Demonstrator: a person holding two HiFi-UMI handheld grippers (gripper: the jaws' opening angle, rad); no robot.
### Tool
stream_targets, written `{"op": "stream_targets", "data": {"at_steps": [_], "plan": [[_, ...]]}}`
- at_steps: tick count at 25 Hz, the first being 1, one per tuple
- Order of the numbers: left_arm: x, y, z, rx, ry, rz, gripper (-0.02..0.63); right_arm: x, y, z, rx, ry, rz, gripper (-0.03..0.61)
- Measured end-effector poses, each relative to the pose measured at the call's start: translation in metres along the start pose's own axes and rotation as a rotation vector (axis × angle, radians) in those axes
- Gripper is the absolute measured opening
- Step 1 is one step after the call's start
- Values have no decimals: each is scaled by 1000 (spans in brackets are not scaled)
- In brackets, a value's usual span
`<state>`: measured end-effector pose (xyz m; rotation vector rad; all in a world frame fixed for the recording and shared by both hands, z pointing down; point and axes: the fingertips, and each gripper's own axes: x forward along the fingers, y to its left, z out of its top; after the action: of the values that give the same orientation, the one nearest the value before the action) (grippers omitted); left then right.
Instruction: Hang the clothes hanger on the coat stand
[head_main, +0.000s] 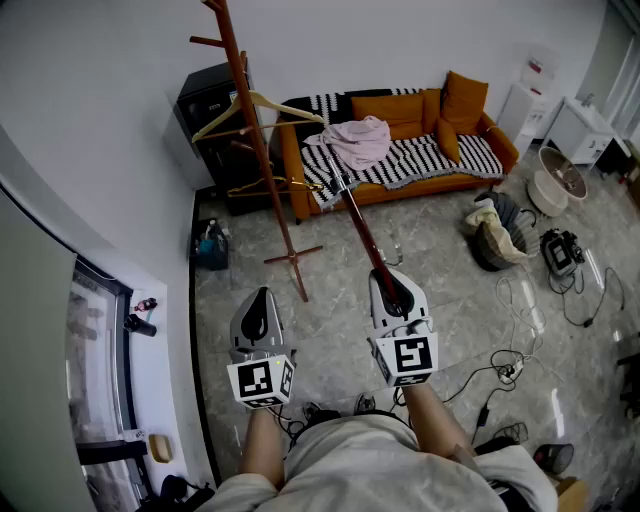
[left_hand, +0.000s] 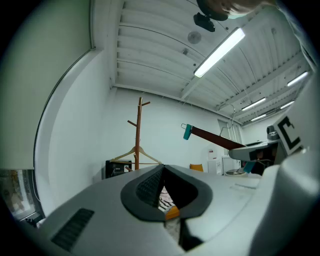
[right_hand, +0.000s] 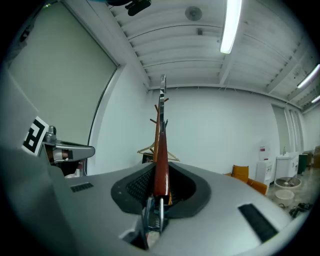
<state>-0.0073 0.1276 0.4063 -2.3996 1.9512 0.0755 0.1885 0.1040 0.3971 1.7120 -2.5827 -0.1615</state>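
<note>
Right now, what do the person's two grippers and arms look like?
The left gripper and right gripper both have rounded grey shells with a dark teardrop recess. Each carries a white cube of black square markers. The forearms show no sleeves.

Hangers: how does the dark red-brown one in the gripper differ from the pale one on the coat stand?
The dark red-brown wooden hanger is clamped in the right gripper and juts out in the air. The pale wooden hanger hangs on the brown wooden coat stand. The dark one carries a teal clip at its tip, while the pale one shows none. Both are wooden clothes hangers.
</note>
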Motion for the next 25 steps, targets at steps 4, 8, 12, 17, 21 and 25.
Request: {"op": "stream_targets", "data": {"at_steps": [4, 8, 12, 17, 21, 25], "plan": [[-1, 5, -3, -3, 1, 0, 9, 2, 7, -1, -2, -1, 4, 51], [-3, 11, -6, -7, 11, -7, 9, 6, 16, -1, 22, -8, 31, 52], [-9, 20, -10, -10, 15, -12, 9, 12, 29, -4, 9, 8, 70, 51], [-15, 41, -9, -20, 15, -16, 9, 20, 49, -5, -17, 34, 103, 51], [-21, 56, -10, -24, 15, -35, 9, 24, 68, -4, -24, 44, 119, 52], [-31, 74, -11, -24, 14, -55, 9, 27, 91, -3, -29, 54, 123, 51]]}}
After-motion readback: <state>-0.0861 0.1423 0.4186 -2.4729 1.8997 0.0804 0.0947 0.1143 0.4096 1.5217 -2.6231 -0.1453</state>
